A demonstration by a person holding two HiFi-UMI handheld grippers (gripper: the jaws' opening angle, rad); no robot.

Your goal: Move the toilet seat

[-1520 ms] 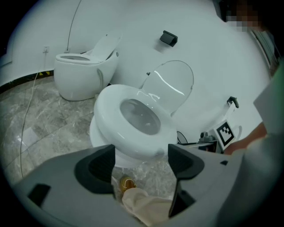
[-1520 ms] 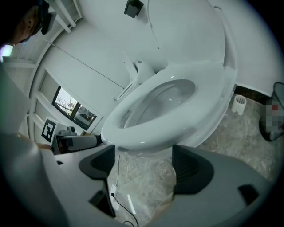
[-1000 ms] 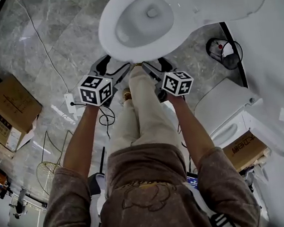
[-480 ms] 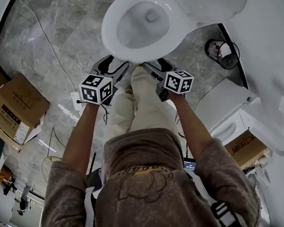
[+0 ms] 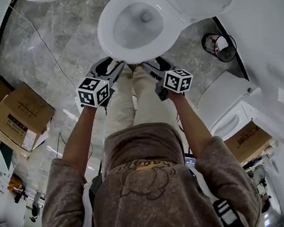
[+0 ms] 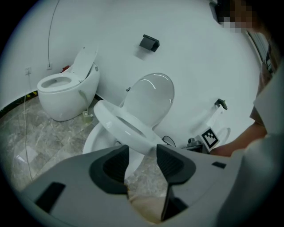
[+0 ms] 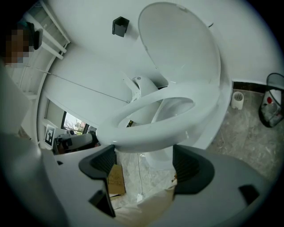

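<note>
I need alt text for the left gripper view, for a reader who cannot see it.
The left tongs are closing with the front edge of a half-raised toilet seat between them. Its lid stands upright behind; a second toilet stands by the wall at the left.

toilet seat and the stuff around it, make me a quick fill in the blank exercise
1. The toilet seat is tilted up off the ___.
2. Its lid stands raised behind it, near the white ___.
3. In the left gripper view, the second toilet stands to its ___.
Missing words: bowl; wall; left.
</note>
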